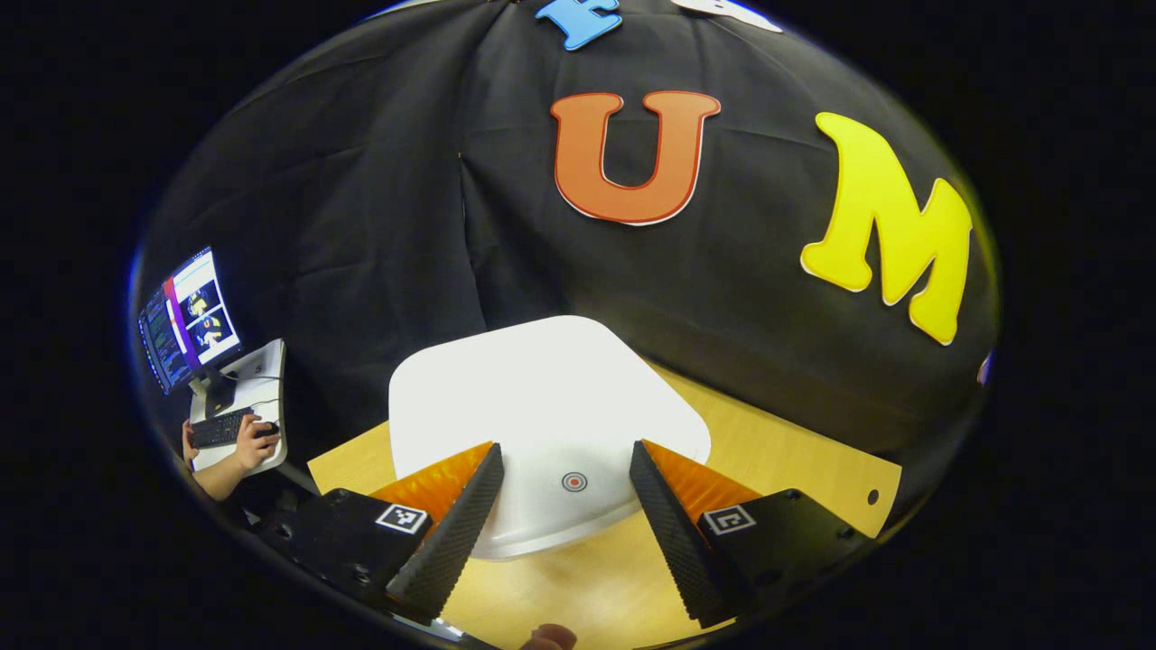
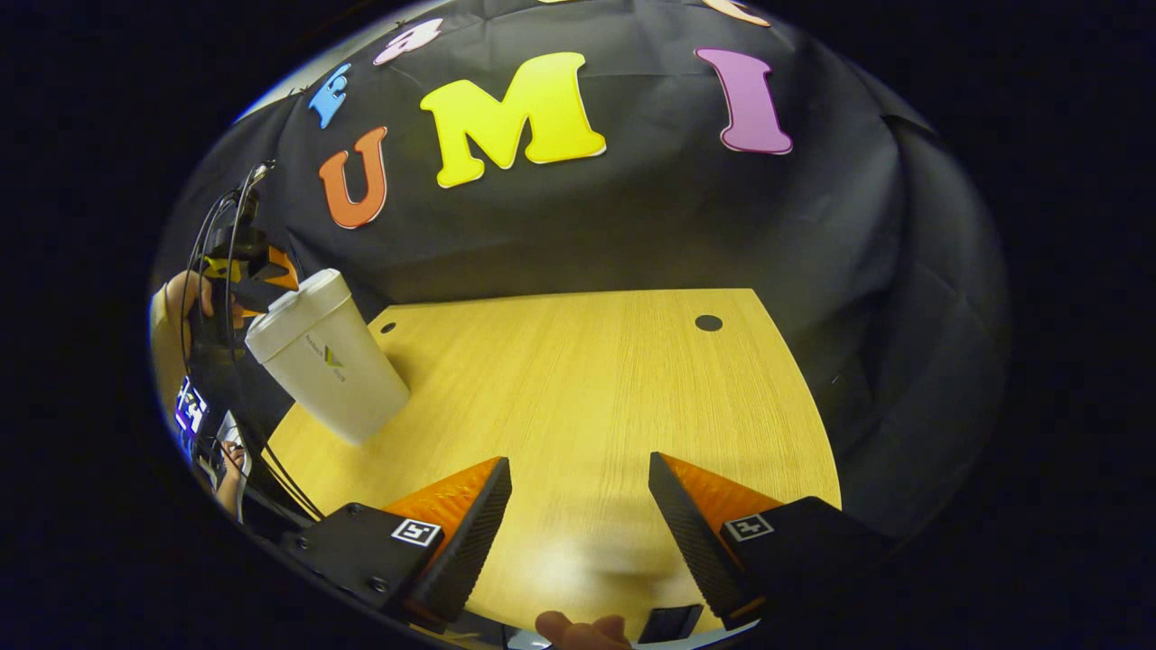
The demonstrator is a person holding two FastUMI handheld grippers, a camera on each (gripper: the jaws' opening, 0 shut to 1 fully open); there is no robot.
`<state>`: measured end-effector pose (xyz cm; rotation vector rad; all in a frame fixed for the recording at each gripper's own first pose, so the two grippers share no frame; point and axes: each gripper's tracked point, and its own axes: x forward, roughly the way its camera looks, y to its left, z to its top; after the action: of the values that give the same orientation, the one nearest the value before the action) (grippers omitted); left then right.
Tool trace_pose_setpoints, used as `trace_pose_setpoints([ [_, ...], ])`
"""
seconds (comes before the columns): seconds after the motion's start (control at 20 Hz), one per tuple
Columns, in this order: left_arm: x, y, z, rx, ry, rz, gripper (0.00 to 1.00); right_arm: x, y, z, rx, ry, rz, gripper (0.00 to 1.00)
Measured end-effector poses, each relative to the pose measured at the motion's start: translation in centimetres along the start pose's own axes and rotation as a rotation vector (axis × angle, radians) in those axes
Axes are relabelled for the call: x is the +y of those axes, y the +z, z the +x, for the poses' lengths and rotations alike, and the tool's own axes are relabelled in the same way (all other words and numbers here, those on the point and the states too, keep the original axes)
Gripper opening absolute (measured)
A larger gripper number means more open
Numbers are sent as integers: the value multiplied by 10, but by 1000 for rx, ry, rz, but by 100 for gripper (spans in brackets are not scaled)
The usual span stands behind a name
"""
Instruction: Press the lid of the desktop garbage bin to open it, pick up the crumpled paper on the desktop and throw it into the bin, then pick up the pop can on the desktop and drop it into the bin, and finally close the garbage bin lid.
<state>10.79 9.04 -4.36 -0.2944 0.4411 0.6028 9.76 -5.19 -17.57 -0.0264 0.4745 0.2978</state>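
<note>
The white garbage bin's lid lies flat and closed right under my left gripper, which is open, its fingers spread above the lid's front edge on either side of a small red target mark. In the right gripper view the whole white bin stands at the table's far left, with the left gripper and the hand holding it hovering over its lid. My right gripper is open above bare wooden tabletop, with nothing between its fingers.
The wooden table has round cable holes near its far edge. Off its left side a monitor and a keyboard sit on a small white desk with a person's hand on a mouse.
</note>
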Motion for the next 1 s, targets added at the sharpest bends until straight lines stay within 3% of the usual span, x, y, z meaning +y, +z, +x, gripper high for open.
trace_pose_setpoints([
  [0.05, 5, -1, -4, -3, -13, 6, 95, 9, 7, -2, -11, 4, 1, 94],
  [0.15, 12, -4, -14, -4, -42, 32, 95, 26, 20, -4, -32, 10, 1, 98],
  [0.2, 16, -7, -20, -7, -57, 41, 95, 35, 28, -6, -46, 16, 0, 94],
  [0.35, 18, -8, -39, -43, -117, 45, 95, 59, 57, -13, -106, 20, -9, 98],
  [0.45, 17, -5, -54, -73, -161, 57, 95, 80, 70, -19, -127, 65, 0, 94],
  [0.8, -7, -7, -100, -210, -336, 147, 95, 104, 115, -47, -278, 5, -67, 98],
  [0.85, -11, -11, -104, -222, -368, 163, 94, 108, 117, -53, -295, -2, -76, 94],
  [1.0, -22, -38, -115, -241, -429, 232, 94, 110, 125, -69, -355, -41, -89, 97],
])
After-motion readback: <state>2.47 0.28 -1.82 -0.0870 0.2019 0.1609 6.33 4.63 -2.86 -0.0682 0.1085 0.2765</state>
